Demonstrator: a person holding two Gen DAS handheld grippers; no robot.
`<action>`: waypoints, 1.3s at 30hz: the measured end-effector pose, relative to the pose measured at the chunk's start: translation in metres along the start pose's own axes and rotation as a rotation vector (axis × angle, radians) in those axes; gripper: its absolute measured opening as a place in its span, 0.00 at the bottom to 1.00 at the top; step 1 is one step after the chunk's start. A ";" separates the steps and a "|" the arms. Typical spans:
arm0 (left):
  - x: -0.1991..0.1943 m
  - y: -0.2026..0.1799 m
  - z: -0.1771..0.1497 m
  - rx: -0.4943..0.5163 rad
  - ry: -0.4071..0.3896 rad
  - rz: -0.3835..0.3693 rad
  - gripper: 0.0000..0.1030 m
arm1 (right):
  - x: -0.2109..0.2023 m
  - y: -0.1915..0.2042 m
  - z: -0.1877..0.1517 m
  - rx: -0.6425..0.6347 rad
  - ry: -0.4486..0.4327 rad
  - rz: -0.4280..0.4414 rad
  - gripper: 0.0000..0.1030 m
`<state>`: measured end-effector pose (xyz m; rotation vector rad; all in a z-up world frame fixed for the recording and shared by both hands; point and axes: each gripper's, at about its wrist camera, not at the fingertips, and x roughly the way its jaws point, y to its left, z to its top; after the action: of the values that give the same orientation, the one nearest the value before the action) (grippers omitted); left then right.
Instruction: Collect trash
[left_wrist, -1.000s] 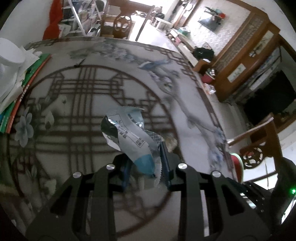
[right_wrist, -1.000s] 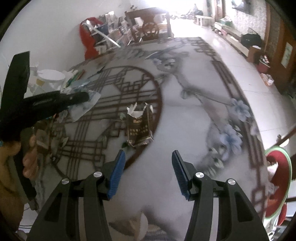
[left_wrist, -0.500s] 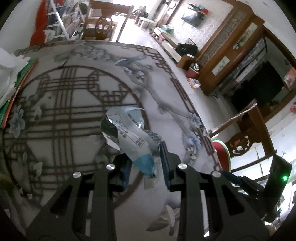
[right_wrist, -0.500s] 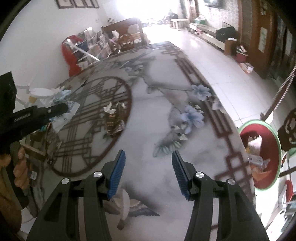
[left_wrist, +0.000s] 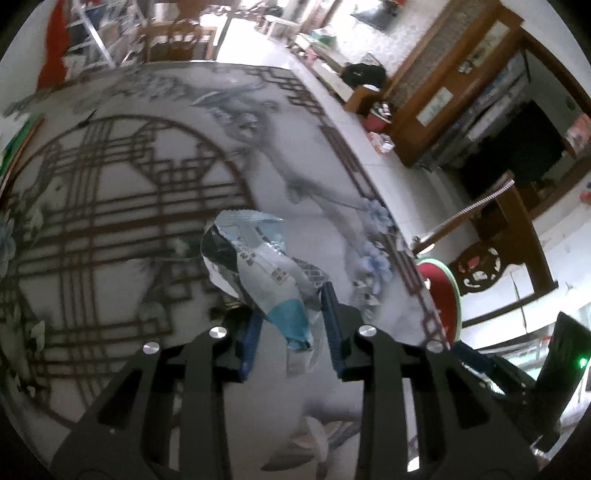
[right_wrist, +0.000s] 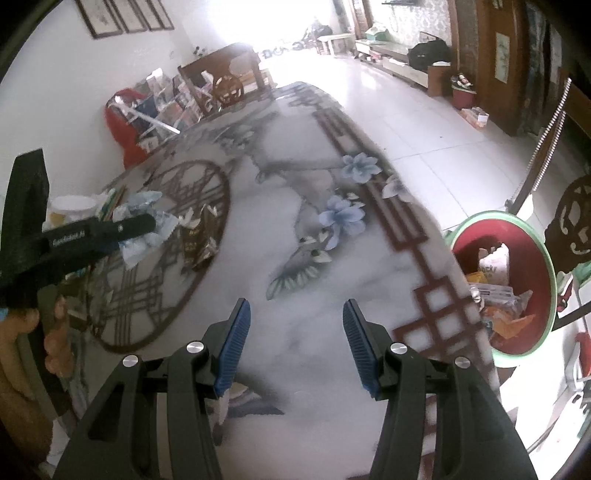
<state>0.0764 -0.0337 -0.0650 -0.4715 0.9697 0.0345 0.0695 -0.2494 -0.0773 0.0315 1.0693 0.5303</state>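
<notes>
— Gripping what, exactly, was the left gripper (left_wrist: 291, 326)?

— A crumpled silver-and-blue wrapper (left_wrist: 258, 266). Its lower end was pinched between the blue pads, and the rest stuck up and forward, above the patterned table (left_wrist: 110, 177).

— And the right gripper (right_wrist: 295, 343)?

— Its jaws stood wide apart with nothing between them, hovering over the table's near end.

— Was any other trash in sight?

— Ahead and to the left of the right gripper, a dark brown wrapper (right_wrist: 197, 240) lay on the table, just beside the left gripper's tip. Off to the right, beyond the table edge, stood a red bin (right_wrist: 532, 258) with a green rim, with scraps of packaging inside. In the left wrist view that bin (left_wrist: 441, 291) showed just right of the fingers.
</notes>
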 end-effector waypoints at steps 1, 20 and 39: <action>-0.001 -0.003 0.000 0.003 -0.007 -0.005 0.29 | 0.000 -0.002 0.002 0.005 0.001 -0.002 0.50; -0.080 0.107 -0.022 -0.188 -0.116 0.191 0.29 | 0.163 0.149 0.059 -0.347 0.130 0.024 0.73; -0.060 0.052 0.001 -0.036 -0.111 0.075 0.29 | 0.047 0.096 0.047 -0.222 -0.025 0.052 0.44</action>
<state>0.0303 0.0242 -0.0362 -0.4613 0.8781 0.1442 0.0881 -0.1342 -0.0657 -0.1292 0.9824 0.6915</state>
